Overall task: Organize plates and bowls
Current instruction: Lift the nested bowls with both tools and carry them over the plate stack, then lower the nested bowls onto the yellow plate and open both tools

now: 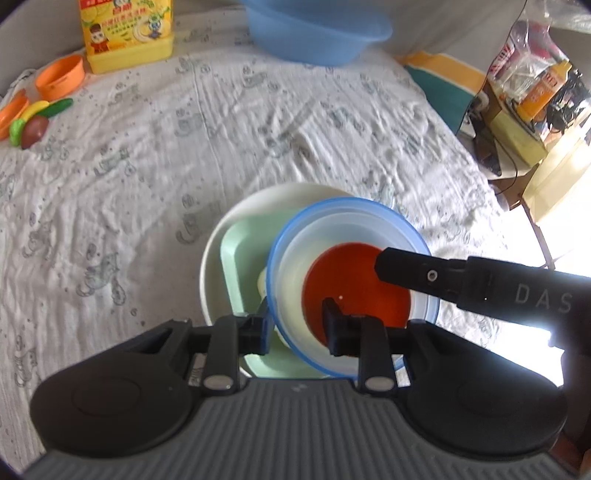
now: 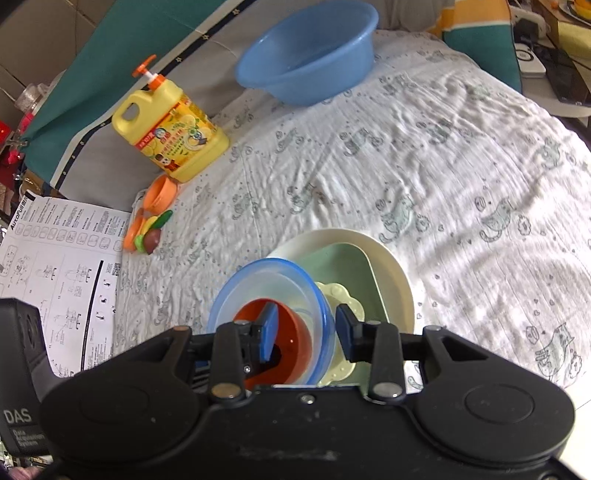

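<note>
A clear bowl with a blue rim [image 1: 354, 236] [image 2: 273, 277] holds a red bowl [image 1: 354, 288] [image 2: 291, 332]. It sits tilted over a green square plate [image 1: 243, 251] [image 2: 343, 266] and a small cream scalloped dish [image 2: 347, 299], all on a round cream plate [image 1: 218, 251] [image 2: 391, 266]. My left gripper [image 1: 295, 325] straddles the clear bowl's near rim, one finger inside, one outside. My right gripper [image 2: 306, 332] straddles the opposite rim the same way. Whether either one presses the rim is unclear.
A blue basin [image 1: 317, 29] [image 2: 310, 55] stands at the back. A yellow detergent jug [image 1: 129, 33] [image 2: 170, 133], orange cups [image 1: 61, 77] [image 2: 159, 194] and toy fruit [image 1: 33, 122] [image 2: 151, 232] lie at the left. A printed sheet [image 2: 55, 277] lies off the cloth.
</note>
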`<action>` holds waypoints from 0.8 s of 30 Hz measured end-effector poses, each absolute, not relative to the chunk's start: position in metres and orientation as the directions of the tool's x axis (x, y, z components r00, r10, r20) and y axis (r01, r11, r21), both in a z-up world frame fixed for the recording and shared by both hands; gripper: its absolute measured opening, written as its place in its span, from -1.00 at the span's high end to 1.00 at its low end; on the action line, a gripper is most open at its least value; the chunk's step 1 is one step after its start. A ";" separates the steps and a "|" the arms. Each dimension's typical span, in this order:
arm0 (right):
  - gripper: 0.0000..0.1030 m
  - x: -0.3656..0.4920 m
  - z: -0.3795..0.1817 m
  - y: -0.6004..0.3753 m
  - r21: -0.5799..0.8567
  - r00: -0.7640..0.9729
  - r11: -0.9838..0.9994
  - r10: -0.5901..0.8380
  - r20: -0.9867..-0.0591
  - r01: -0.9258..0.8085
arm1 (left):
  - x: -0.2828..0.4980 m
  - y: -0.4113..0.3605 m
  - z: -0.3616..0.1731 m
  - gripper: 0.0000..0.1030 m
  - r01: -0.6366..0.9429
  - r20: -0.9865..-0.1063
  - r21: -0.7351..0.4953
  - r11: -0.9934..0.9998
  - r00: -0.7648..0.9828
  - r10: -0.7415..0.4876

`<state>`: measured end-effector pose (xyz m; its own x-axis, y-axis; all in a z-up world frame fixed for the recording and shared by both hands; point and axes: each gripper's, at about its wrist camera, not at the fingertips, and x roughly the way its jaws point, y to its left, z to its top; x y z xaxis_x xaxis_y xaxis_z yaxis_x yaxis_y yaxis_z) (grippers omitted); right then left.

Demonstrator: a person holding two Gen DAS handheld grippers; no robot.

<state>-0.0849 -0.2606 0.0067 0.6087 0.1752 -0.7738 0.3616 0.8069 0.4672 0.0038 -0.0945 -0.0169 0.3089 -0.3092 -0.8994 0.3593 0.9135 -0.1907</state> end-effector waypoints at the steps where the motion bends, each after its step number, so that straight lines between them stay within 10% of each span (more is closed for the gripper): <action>1: 0.33 -0.084 0.003 -0.261 0.468 0.604 0.805 0.178 -0.777 0.365 | 0.005 -0.096 -0.019 0.50 0.359 -0.902 -0.189 0.914 0.305 -0.306; 24: 0.28 -0.063 -0.030 -0.265 0.482 0.556 0.781 0.214 -0.803 0.397 | 0.019 -0.112 -0.046 0.30 0.381 -0.918 -0.124 0.916 0.307 -0.251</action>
